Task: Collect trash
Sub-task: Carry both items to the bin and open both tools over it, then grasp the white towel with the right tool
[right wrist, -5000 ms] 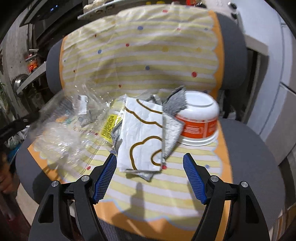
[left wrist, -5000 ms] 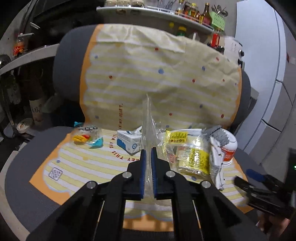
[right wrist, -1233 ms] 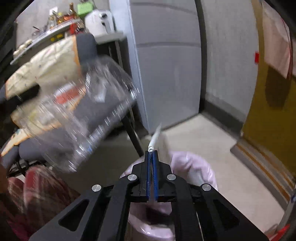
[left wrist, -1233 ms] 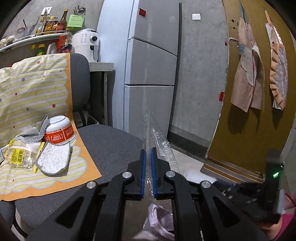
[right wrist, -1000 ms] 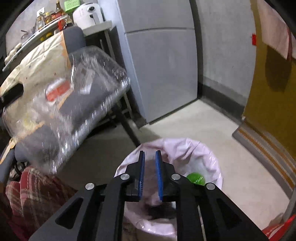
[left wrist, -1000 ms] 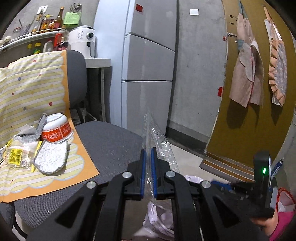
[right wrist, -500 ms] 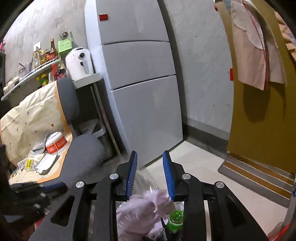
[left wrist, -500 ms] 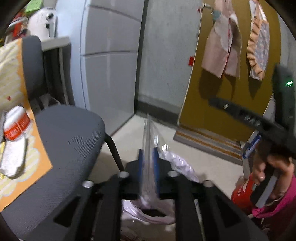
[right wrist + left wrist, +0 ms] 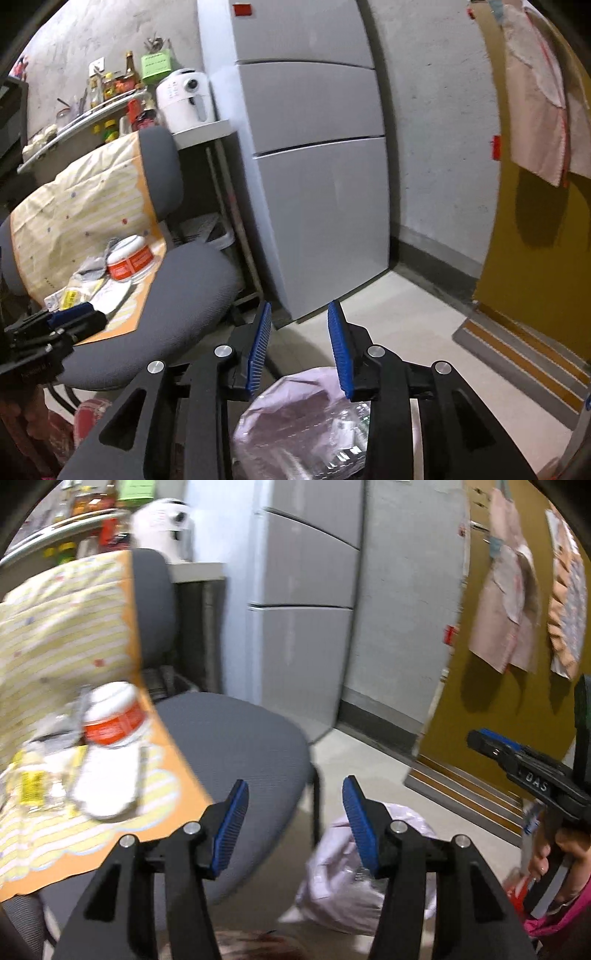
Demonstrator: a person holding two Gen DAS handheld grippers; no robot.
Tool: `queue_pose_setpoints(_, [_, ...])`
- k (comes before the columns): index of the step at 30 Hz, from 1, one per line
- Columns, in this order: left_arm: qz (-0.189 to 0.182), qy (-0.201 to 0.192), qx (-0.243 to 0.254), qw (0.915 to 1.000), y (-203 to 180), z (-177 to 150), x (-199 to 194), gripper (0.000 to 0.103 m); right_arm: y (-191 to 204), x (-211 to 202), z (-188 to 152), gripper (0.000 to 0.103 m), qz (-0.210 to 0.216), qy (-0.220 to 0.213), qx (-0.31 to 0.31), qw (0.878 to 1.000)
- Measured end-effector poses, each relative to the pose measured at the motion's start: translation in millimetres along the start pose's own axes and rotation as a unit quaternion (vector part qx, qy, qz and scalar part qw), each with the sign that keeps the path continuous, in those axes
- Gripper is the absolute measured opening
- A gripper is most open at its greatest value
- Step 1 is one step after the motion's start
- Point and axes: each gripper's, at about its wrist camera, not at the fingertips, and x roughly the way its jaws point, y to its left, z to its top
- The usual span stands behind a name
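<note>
From the left wrist, the left tool (image 9: 293,814) hangs with jaws spread and empty above a pink-lined trash bin (image 9: 354,886), beside a grey chair (image 9: 236,746) carrying an orange-and-white bowl (image 9: 112,720) and wrappers (image 9: 33,782). From the right wrist, the right tool (image 9: 300,349) is likewise parted and empty over the bin, clear plastic (image 9: 343,439) lying inside

My right gripper (image 9: 299,347) fills the lower centre of the frame, blue pads apart, nothing between them. Directly below it: pink-lined trash bin (image 9: 295,417), clear plastic wrapper (image 9: 343,439) lying inside. Left of frame: grey office chair (image 9: 192,291) draped with a yellow striped cloth (image 9: 77,206); on the cloth an upturned white-and-orange bowl (image 9: 129,260) beside scattered wrappers (image 9: 79,286). My left gripper (image 9: 70,319) shows at the left edge; pad spacing unreadable. Grey refrigerator (image 9: 314,166) upper centre.
</note>
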Motion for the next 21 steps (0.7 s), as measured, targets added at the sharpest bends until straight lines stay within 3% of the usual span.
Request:
queue_pose_setpoints(11, [0.119,-0.038,-0.069,0.9898,85.0,-16.7,-64.3,0.068,79.1,14.1,12.1,0.042,0.072,0.007,-0.059,0.996])
queue_pose_setpoints(16, [0.178,-0.052,-0.104,0.9771,127.5,-25.8,-86.3,0.075,121.0,20.6,15.9,0.049,0.108,0.008,-0.088,0.99])
queue_pose_setpoints(21, [0.23,-0.04,-0.141,0.9621,168.2,-36.7,-93.8,0.076,175.5,38.3,14.3,0.061,0.154,0.019,-0.129,0.979])
